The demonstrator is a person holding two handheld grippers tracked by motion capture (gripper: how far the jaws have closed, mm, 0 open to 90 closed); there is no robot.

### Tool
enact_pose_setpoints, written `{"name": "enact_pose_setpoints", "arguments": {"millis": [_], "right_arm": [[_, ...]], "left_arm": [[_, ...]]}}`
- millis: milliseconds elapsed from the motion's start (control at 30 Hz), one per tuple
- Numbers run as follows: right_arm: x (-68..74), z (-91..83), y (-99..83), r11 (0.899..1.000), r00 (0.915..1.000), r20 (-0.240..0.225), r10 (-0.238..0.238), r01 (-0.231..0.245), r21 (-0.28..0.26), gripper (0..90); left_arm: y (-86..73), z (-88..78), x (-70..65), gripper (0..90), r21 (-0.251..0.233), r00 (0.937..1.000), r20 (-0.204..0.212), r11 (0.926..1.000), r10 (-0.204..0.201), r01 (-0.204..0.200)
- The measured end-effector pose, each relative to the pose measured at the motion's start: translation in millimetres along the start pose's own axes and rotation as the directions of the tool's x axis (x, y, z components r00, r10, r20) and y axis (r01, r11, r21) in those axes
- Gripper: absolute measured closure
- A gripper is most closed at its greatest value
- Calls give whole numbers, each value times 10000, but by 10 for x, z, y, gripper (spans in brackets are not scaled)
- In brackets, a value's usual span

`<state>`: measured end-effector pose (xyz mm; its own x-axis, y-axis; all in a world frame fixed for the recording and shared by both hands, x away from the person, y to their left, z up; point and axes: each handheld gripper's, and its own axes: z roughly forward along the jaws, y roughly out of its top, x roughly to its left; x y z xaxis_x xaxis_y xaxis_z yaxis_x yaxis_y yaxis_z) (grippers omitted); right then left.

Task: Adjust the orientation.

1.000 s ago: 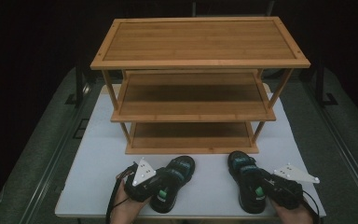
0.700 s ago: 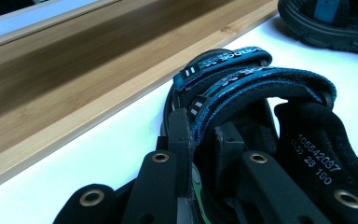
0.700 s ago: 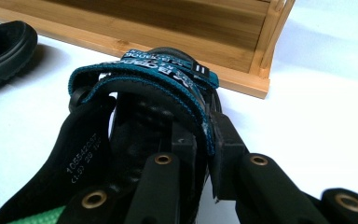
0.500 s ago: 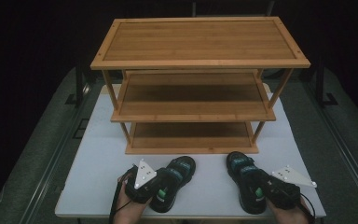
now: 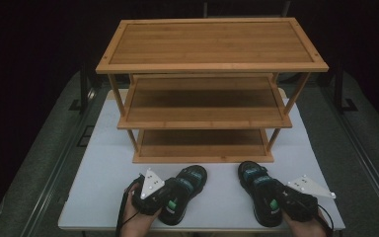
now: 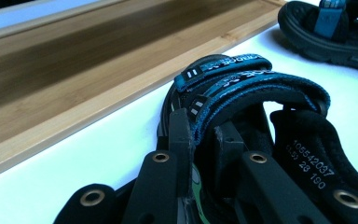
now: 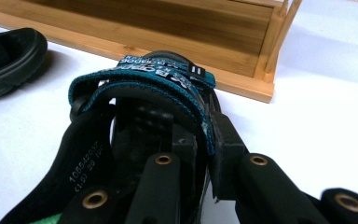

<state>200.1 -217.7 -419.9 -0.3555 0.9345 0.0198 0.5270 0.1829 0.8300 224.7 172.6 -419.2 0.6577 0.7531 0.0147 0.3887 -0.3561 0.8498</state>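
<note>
Two black sandals with teal straps lie on the white table [image 5: 103,168], toes toward a three-tier bamboo rack [image 5: 212,64]. My left gripper [image 5: 169,196] comes in from the near edge and is shut on the left sandal [image 5: 187,182]. In the left gripper view, the gripper [image 6: 203,140] pinches the edge of the sandal's teal-trimmed strap [image 6: 242,91]. My right gripper [image 5: 282,201] is shut on the right sandal [image 5: 256,185]. In the right gripper view, the gripper [image 7: 204,137] clamps the side of that sandal's strap [image 7: 140,81]. Both soles rest on the table.
The rack's bottom shelf [image 5: 202,143] stands just beyond the sandals' toes, and its front rail [image 6: 74,121] lies close ahead. A rack leg [image 7: 279,37] rises at the right. Bare white table lies to either side, and dark floor surrounds it.
The right sandal and its gripper have shifted slightly to the left. The left side has hardly moved.
</note>
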Motion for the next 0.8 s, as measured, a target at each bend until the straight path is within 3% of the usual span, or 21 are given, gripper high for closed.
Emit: {"name": "enact_pose_setpoints", "arguments": {"millis": [400, 800], "right_arm": [[174, -12, 116, 9985, 9991, -276, -336, 324, -452, 821], [243, 119, 270, 9970, 9987, -262, -436, 419, -645, 820]], "left_arm": [[105, -14, 21, 812, -382, 9993, -285, 9990, -242, 231], [235, 145, 30, 812, -785, 9967, -627, 9959, -507, 457]]}}
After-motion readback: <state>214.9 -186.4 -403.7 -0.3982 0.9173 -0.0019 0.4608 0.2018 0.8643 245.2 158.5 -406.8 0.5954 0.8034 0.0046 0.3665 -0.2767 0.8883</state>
